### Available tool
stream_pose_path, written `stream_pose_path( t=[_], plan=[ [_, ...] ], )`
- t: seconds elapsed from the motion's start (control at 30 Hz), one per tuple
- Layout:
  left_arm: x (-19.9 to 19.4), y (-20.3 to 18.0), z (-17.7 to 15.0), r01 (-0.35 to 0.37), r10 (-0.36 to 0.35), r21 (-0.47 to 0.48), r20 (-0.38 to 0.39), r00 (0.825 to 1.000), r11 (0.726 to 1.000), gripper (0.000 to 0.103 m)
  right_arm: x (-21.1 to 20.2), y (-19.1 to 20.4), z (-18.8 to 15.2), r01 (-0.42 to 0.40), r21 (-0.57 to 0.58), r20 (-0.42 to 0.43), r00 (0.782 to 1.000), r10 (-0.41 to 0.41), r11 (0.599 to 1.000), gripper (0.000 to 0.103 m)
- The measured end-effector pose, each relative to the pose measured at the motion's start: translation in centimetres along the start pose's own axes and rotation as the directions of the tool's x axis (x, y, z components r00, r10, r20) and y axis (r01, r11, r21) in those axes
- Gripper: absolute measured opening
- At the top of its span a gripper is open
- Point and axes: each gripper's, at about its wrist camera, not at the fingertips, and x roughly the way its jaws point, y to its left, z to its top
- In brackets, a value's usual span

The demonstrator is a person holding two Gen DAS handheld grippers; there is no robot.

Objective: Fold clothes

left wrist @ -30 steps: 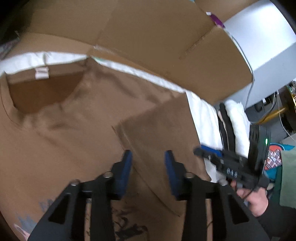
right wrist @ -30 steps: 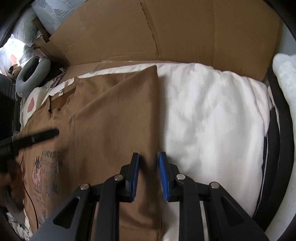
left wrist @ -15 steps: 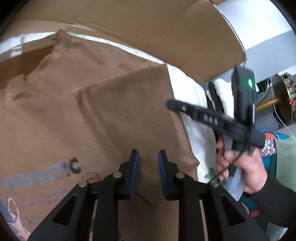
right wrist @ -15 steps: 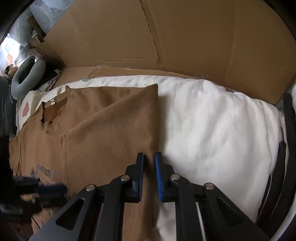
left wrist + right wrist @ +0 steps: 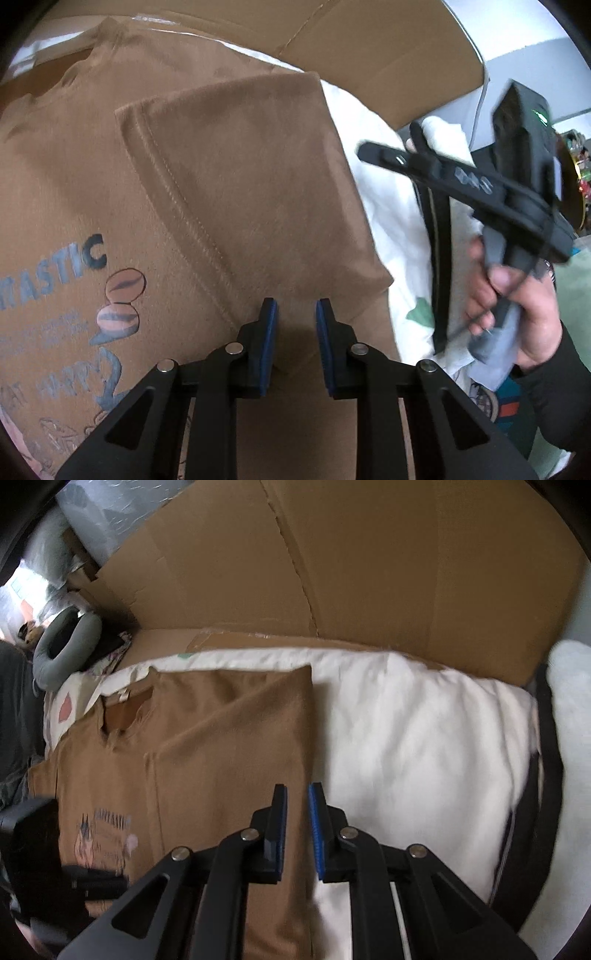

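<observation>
Both pairs of fingers stand narrowly parted, having just been closing, and pinch nothing. The left gripper (image 5: 294, 314) hangs over the folded-in sleeve of the brown T-shirt (image 5: 229, 184), which lies flat on white bedding (image 5: 406, 746). The right gripper (image 5: 296, 805) hovers above the shirt's folded edge, cardboard (image 5: 369, 572) beyond.

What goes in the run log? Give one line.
brown printed T-shirt: right sleeve folded in | white quilt: underneath | left gripper, right gripper: empty

Soft daylight, fisheye-bent edges — dark corners (slight motion blur)
</observation>
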Motion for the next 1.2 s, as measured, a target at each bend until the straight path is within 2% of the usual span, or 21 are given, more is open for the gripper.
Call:
stream_pose_path(
  t=[0.13,0.23,0.33,0.4,0.6,0.77,0.83,0.87,0.93,0.97,1.0,1.1,1.2],
  plan=[
    [-0.4,-0.9,0.4,-0.047,0.047,0.014,0.000,0.999,0.999,0.021,-1.4,0.0,-3.4,-0.001,0.004,-0.046,0.999,0.001,1.000,0.011],
    [-1.2,-1.5,0.3,-0.030,0.029,0.008,0.012,0.999,1.000,0.021,-2.2,0.3,-5.3,-0.010,-0.005,-0.060,0.998,0.010,1.000,0.011],
    [-1.0,-2.3,0.1,-0.051,0.051,0.055,-0.005,0.999,0.997,0.021,-2.0,0.8,-6.4,-0.007,-0.025,-0.081,0.997,0.005,1.000,0.011],
    [-0.4,-2.2,-0.1,-0.052,0.053,0.041,-0.029,0.998,0.998,0.021,-2.0,0.7,-7.3,-0.002,-0.027,-0.089,0.996,0.000,1.000,0.011],
    [0.9,-2.0,-0.6,-0.085,0.091,0.077,-0.069,0.993,0.993,0.021,-0.6,0.3,-8.8,0.032,-0.049,-0.125,0.991,-0.038,0.998,0.011],
    [0.7,-3.7,-0.1,-0.128,0.144,0.132,-0.122,0.982,0.983,0.021,-1.4,-1.1,-8.5,0.025,0.059,-0.145,0.989,-0.016,0.998,0.015],
    [0.5,-4.5,0.2,-0.131,0.151,0.143,-0.142,0.978,0.981,0.022,-2.2,-1.4,-8.2,0.027,0.078,-0.141,0.990,-0.016,0.997,0.021],
    [0.3,-4.7,0.3,-0.135,0.156,0.143,-0.146,0.977,0.981,0.026,-2.8,-1.5,-8.0,0.023,0.088,-0.144,0.990,-0.010,0.996,0.022],
    [-0.5,-5.4,0.6,-0.142,0.163,0.139,-0.154,0.975,0.980,0.066,-4.1,-1.7,-7.8,0.023,0.105,-0.145,0.989,-0.007,0.994,0.024],
    [-1.0,-5.7,0.7,-0.145,0.166,0.136,-0.157,0.974,0.980,0.072,-4.7,-1.8,-7.6,0.025,0.113,-0.143,0.990,-0.008,0.993,0.025],
    [-1.5,-6.1,0.8,-0.148,0.169,0.133,-0.161,0.972,0.980,0.075,-5.3,-1.8,-7.6,0.023,0.124,-0.147,0.989,-0.005,0.992,0.029],
    [-3.4,-7.0,0.8,-0.168,0.191,0.141,-0.173,0.966,0.976,0.076,-7.3,-1.6,-7.4,0.017,0.142,-0.157,0.988,0.005,0.990,0.037],
    [-5.5,-8.4,1.2,-0.214,0.237,0.141,-0.173,0.956,0.967,0.077,-9.6,-1.5,-7.4,0.017,0.149,-0.167,0.986,0.009,0.989,0.050]
  ],
)
